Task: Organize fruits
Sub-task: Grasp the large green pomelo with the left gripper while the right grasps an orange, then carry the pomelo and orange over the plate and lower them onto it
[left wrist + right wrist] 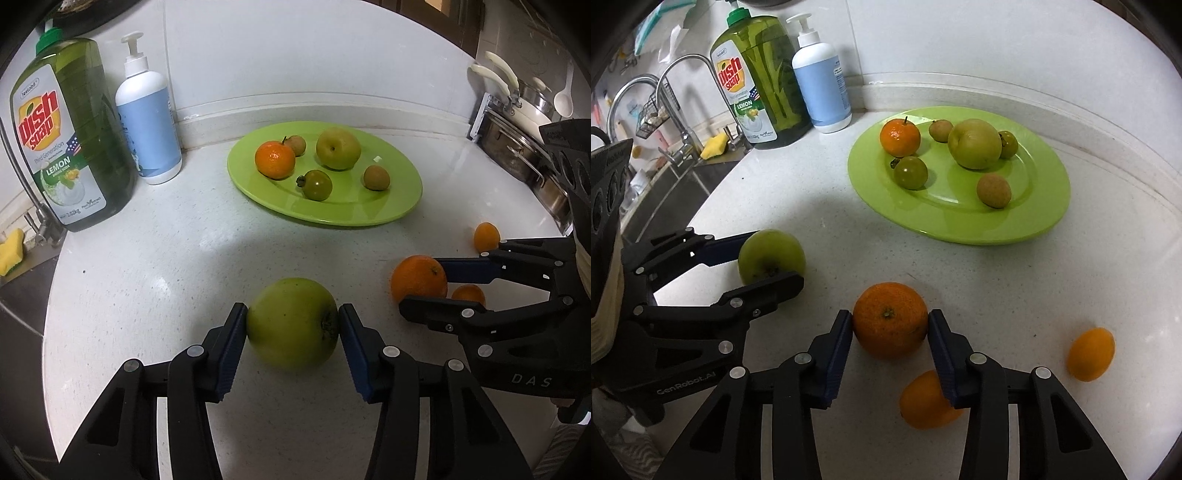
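Green is what I have on my left side: the left gripper (292, 325) has its blue pads pressed on either flank of the green apple (291, 322), which sits on the white counter (147, 258) on the near side of the green plate (388, 210), well short of its rim. I judge this the grasp-and-lift step, so I would check the apple is seated mid-pad before raising it; its skin looks smooth and round, and a grip too near the tips could let it roll out.

Further right, level with the apple and also on the near side of the plate, my right gripper (890, 328) is clamped on the orange (890, 319), one pad on each side. Two smaller orange fruits lie loose close by, one partly under the right-hand finger and one further right, so I would lift straight up rather than drag.

The plate already carries an orange, a large green fruit, a small green tomato-like fruit and small brownish ones. Its near and right parts look bare, and I would set both fruits down there, one at a time, so the arms do not cross.
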A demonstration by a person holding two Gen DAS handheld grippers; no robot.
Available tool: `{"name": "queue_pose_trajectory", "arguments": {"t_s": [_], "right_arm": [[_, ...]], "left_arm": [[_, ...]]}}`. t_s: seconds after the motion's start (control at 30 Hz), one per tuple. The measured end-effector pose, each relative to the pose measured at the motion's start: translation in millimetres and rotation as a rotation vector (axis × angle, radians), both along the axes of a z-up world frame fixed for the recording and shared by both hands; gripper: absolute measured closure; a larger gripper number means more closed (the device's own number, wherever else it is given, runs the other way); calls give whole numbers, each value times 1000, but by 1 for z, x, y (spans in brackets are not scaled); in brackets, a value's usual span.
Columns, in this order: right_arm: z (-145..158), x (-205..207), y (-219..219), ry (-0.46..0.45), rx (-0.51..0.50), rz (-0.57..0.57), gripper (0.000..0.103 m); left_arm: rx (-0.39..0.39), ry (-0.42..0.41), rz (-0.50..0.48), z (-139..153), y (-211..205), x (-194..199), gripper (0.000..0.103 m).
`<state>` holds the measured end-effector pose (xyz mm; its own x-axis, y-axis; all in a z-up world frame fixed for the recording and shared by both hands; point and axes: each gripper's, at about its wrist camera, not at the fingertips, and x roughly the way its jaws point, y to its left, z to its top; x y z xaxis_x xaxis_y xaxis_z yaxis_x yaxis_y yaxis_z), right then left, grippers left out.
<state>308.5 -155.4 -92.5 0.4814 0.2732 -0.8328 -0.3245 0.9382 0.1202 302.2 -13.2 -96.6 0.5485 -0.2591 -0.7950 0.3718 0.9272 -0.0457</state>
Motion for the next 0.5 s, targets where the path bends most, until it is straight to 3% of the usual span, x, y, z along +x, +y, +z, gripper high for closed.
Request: {"name": "queue_pose_trajectory", "arguments": {"t_s": [0.5], "right_arm": [[18,-7,-5,-52,27,-19,60]], "left_arm": [[-22,-50,10,22,0,-9,54]]}}
